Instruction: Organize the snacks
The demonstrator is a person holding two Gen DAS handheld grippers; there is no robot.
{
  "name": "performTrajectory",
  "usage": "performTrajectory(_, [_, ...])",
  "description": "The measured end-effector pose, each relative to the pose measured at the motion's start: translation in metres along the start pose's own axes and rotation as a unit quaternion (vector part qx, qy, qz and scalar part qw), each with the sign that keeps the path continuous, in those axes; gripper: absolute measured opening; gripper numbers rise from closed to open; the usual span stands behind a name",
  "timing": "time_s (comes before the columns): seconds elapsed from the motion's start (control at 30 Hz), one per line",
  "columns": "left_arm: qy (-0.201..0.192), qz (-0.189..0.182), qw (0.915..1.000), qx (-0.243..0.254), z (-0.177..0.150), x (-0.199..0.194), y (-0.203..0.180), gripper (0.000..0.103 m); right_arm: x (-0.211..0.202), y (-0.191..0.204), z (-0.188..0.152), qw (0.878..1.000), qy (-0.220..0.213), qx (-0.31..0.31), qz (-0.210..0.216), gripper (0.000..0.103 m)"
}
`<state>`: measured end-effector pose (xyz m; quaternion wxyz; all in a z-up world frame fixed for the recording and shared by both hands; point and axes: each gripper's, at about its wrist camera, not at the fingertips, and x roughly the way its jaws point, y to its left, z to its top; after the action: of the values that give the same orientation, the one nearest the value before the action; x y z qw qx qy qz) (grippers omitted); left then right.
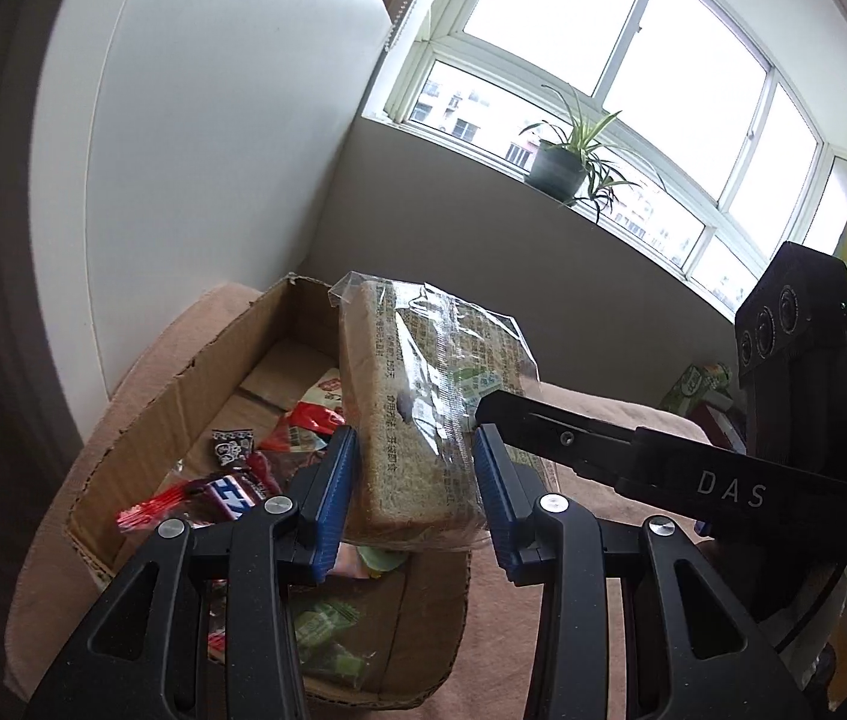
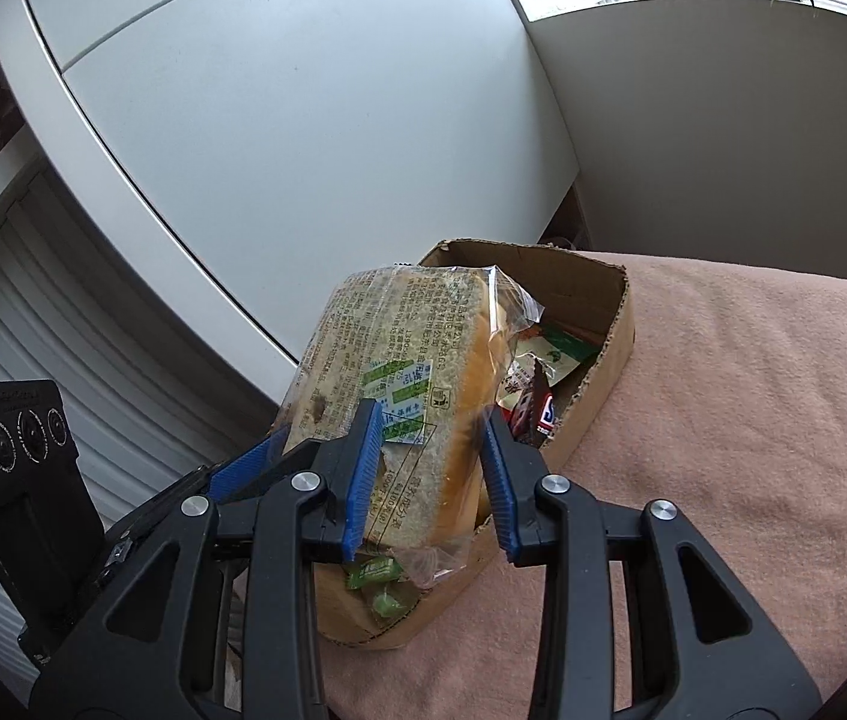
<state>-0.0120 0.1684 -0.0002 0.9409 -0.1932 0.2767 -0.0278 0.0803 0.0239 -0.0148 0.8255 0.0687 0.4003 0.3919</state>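
Corner of a room with white cabinet panels, a window and a potted plant on the sill; pinkish-brown cloth over the work surface. Open cardboard box on the cloth, holding mixed wrapped snacks: red wrappers, a dark bar with white lettering, green candies. Bagged bread in clear printed film, pale crumb with a tan crust, green and white label on one face, held upright above the box and tilted slightly. Left gripper clamped on the lower part of the bagged bread, blue pads pressed to both broad faces. Right gripper closed on the same loaf from the other side, its left pad against the label face, its right pad at the crust edge; firm contact of that right pad hard to confirm through the film. Black body of the right gripper seen in the left wrist view, crossing behind the loaf. Bottom of the bag hidden by the fingers; print on the film too small to read. Green cartons at the far edge of the cloth partly blocked, contents unclear.
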Motion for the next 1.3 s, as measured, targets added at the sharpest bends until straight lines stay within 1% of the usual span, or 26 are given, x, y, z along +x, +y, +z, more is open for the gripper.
performTrajectory(0.07, [0.000,0.001,1.0000,-0.007,0.000,-0.001,0.007,0.038,0.007,0.003,0.000,1.000,0.004,-0.003,0.003,0.035])
performTrajectory(0.37, [-0.008,0.028,0.9996,-0.006,0.003,0.001,0.016,0.038,0.027,0.008,0.002,1.000,0.015,-0.007,0.013,0.035])
performTrajectory(0.47, [-0.015,0.049,0.9987,0.002,0.003,0.002,0.016,0.035,0.036,0.010,-0.005,1.000,0.019,-0.018,-0.003,0.035])
performTrajectory(0.53, [-0.019,0.060,0.9980,0.008,0.004,0.001,0.017,0.035,0.040,0.011,-0.008,1.000,0.020,-0.018,-0.014,0.035])
performTrajectory(0.6, [-0.022,0.060,0.9979,0.008,0.006,0.000,0.017,0.035,0.044,0.011,-0.008,0.999,0.027,-0.020,-0.015,0.035])
performTrajectory(0.7, [-0.025,0.066,0.9974,0.014,0.006,-0.001,0.017,0.035,0.042,0.014,-0.009,0.999,0.019,-0.029,-0.030,0.035])
performTrajectory(0.9, [-0.025,0.069,0.9971,0.019,0.005,-0.001,0.014,0.035,0.027,0.012,-0.005,0.999,0.006,-0.033,-0.042,0.036])
performTrajectory(0.97, [-0.026,0.074,0.9967,0.021,0.003,-0.001,0.011,0.035,0.020,0.009,-0.005,0.999,0.004,-0.032,-0.044,0.039])
performTrajectory(1.03, [-0.025,0.073,0.9968,0.020,0.001,-0.003,0.010,0.035,0.014,0.009,-0.005,0.998,-0.003,-0.034,-0.052,0.049])
performTrajectory(1.13, [-0.030,0.077,0.9963,0.021,0.001,-0.005,0.005,0.035,0.003,0.008,-0.006,0.997,-0.014,-0.044,-0.062,0.056])
performTrajectory(1.17, [-0.031,0.082,0.9959,0.023,-0.001,-0.006,0.003,0.039,0.000,0.008,-0.007,0.996,-0.019,-0.048,-0.066,0.059])
performTrajectory(1.23, [-0.032,0.087,0.9954,0.025,-0.004,-0.008,-0.001,0.047,-0.009,0.007,-0.009,0.995,-0.031,-0.056,-0.078,0.070])
performTrajectory(1.27, [-0.032,0.089,0.9952,0.026,-0.007,-0.008,-0.004,0.055,-0.013,0.007,-0.010,0.994,-0.036,-0.060,-0.084,0.072])
performTrajectory(1.3, [-0.031,0.094,0.9948,0.027,-0.009,-0.008,-0.006,0.060,-0.017,0.006,-0.011,0.993,-0.039,-0.062,-0.087,0.075])
